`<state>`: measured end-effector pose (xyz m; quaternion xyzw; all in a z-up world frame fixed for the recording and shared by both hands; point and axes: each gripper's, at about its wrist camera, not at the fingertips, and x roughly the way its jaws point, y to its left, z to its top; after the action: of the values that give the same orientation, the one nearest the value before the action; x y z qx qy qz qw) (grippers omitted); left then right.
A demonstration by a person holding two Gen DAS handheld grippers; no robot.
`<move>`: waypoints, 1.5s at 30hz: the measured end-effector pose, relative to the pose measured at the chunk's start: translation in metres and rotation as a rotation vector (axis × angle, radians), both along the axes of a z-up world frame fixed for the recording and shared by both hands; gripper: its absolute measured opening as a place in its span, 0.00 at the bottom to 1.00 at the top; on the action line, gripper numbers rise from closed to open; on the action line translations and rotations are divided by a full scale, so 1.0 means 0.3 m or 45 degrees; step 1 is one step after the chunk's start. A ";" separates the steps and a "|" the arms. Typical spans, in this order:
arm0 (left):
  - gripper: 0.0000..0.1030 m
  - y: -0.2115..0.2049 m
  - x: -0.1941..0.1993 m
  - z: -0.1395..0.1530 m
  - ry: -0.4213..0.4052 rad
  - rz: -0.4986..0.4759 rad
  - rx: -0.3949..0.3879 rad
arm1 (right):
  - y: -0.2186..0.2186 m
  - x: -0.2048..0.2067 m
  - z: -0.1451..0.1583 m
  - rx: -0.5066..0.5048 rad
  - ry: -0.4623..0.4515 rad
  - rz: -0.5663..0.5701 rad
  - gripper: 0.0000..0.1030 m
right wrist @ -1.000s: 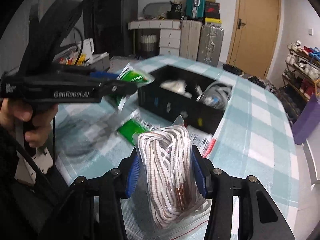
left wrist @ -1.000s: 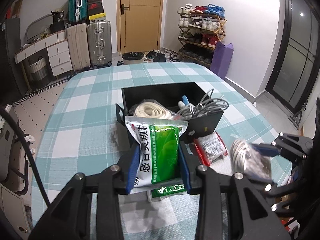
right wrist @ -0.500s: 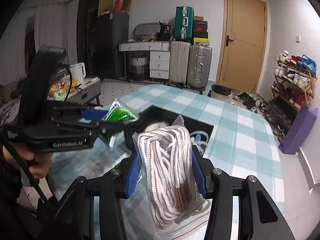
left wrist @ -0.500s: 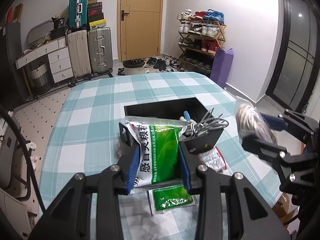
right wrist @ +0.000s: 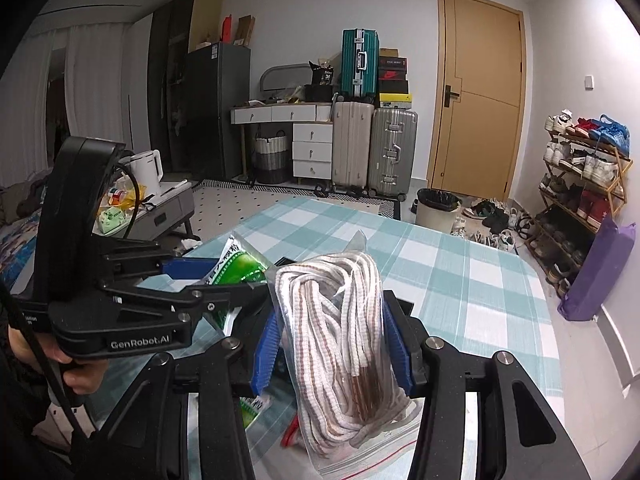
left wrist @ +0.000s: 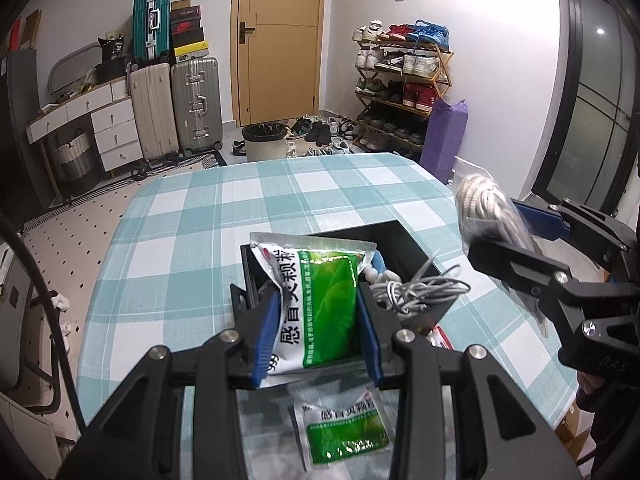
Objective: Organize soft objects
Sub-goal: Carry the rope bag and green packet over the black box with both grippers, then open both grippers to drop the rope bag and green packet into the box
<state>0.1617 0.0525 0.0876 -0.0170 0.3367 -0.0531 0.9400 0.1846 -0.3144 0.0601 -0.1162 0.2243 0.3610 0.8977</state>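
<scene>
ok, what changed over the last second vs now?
Both grippers rose from the checked tablecloth: the left gripper lifted its green-and-white sachet, the right gripper carried its clear bag of white rope up beside it. Nothing was released. The black box with grey cables and the second green sachet stayed put.

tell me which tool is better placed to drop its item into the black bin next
Left, probably. The left tool holds the green packet right over the black bin, near its front wall. The right tool holds the bagged rope off to the bin's right side.
</scene>
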 end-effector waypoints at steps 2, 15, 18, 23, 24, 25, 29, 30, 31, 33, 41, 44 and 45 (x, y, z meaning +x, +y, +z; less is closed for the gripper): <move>0.35 -0.002 0.026 -0.007 0.007 -0.001 0.004 | 0.007 0.033 -0.002 0.013 0.008 0.001 0.46; 0.35 0.000 0.182 -0.082 0.073 -0.018 0.003 | 0.079 0.195 -0.057 0.005 0.064 0.025 0.46; 0.35 0.001 0.203 -0.105 0.092 -0.018 0.000 | 0.100 0.226 -0.075 -0.026 0.068 0.036 0.46; 0.35 0.004 0.234 -0.139 0.118 -0.023 -0.004 | 0.126 0.283 -0.109 -0.078 0.075 0.048 0.46; 0.35 0.004 0.238 -0.143 0.119 -0.023 -0.004 | 0.131 0.295 -0.121 -0.095 0.078 0.047 0.46; 0.35 0.004 0.241 -0.148 0.122 -0.025 -0.006 | 0.135 0.303 -0.131 -0.107 0.083 0.050 0.46; 0.35 0.010 0.259 -0.172 0.145 -0.022 -0.016 | 0.150 0.345 -0.170 -0.154 0.116 0.057 0.46; 0.35 0.012 0.258 -0.176 0.148 -0.020 -0.017 | 0.151 0.354 -0.178 -0.158 0.120 0.055 0.46; 0.35 0.014 0.259 -0.181 0.152 -0.020 -0.018 | 0.151 0.363 -0.185 -0.160 0.121 0.055 0.46; 0.35 0.016 0.262 -0.192 0.159 -0.024 -0.017 | 0.156 0.375 -0.199 -0.174 0.124 0.054 0.46; 0.35 0.011 0.263 -0.204 0.158 -0.030 -0.007 | 0.188 0.397 -0.251 -0.223 0.160 0.120 0.46; 0.37 0.010 0.261 -0.205 0.156 -0.036 -0.003 | 0.185 0.407 -0.260 -0.220 0.172 0.131 0.47; 0.37 0.009 0.259 -0.205 0.157 -0.040 -0.003 | 0.183 0.408 -0.261 -0.224 0.169 0.129 0.49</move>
<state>0.2395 0.0552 0.0261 -0.0162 0.3942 -0.0670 0.9164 0.3071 -0.2593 -0.0183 -0.1813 0.3080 0.3917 0.8479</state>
